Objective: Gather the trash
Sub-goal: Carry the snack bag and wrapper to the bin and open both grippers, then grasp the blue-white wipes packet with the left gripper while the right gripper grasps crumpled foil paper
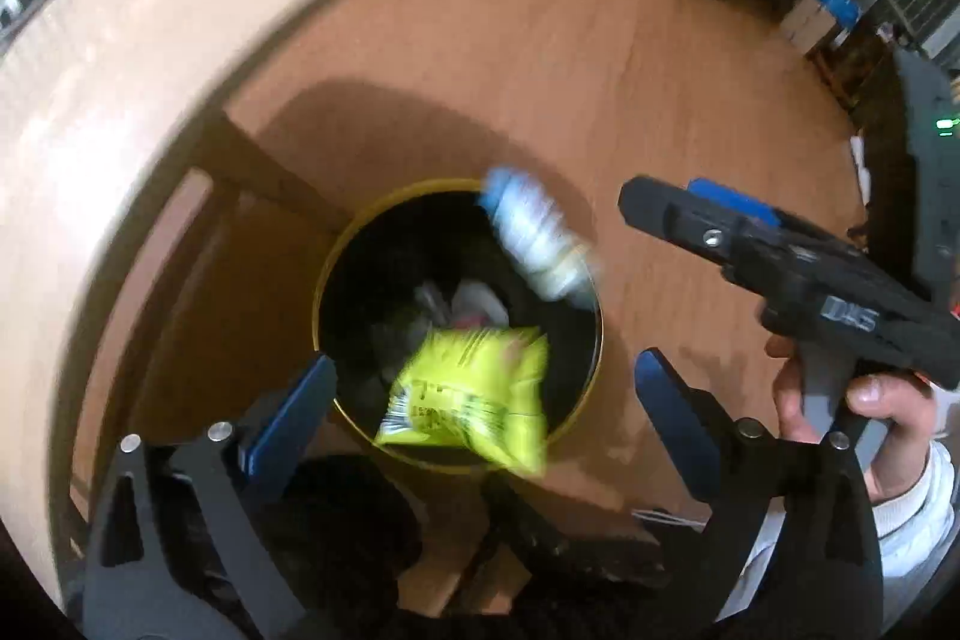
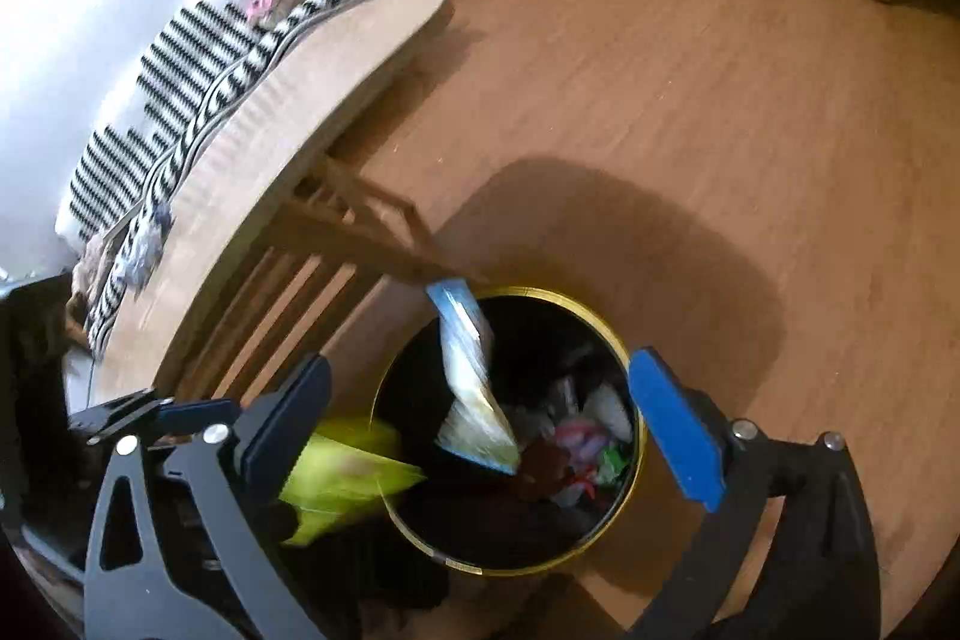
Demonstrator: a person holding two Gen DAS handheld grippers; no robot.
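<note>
Both grippers, left gripper (image 1: 486, 388) and right gripper (image 2: 480, 424), are spread wide and empty above the bin (image 1: 336, 274); yellow packet (image 1: 468, 394) and blue-white wrapper (image 2: 468, 370) should be dropped centred.

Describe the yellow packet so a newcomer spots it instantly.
Find the round black bin with a gold rim on the wooden floor beside the table. At its near edge hangs the yellow packet, blurred, with dark print. The other blurred item over the bin is blue-white.
</note>
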